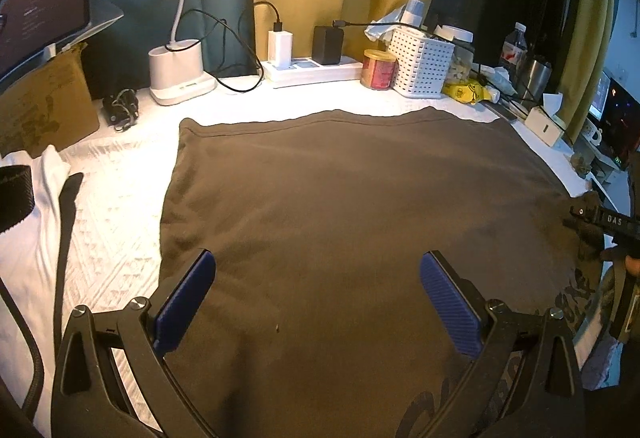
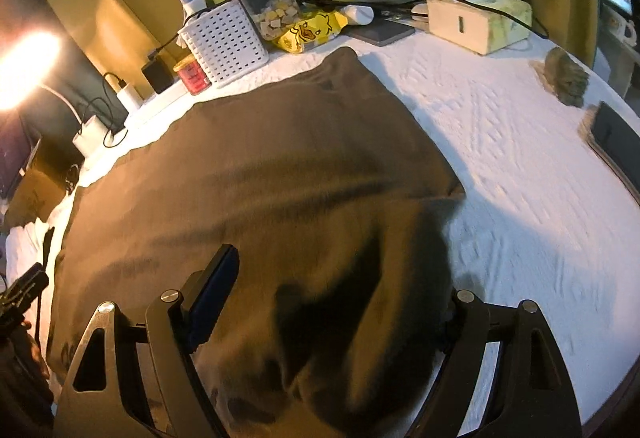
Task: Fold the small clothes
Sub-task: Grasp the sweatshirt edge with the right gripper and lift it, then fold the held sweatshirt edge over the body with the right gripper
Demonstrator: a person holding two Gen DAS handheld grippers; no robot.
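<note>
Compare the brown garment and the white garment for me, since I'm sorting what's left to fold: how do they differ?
The brown garment is spread flat mid-table, under both open grippers; the white garment lies bunched at the table's left edge, untouched. The brown one covers far more table and shows dark print near its edge; the white looks plain. Both rest on the white textured cover.

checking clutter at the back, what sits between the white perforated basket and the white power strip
A red round tin stands between the basket and power strip, seen in the left wrist view.
</note>
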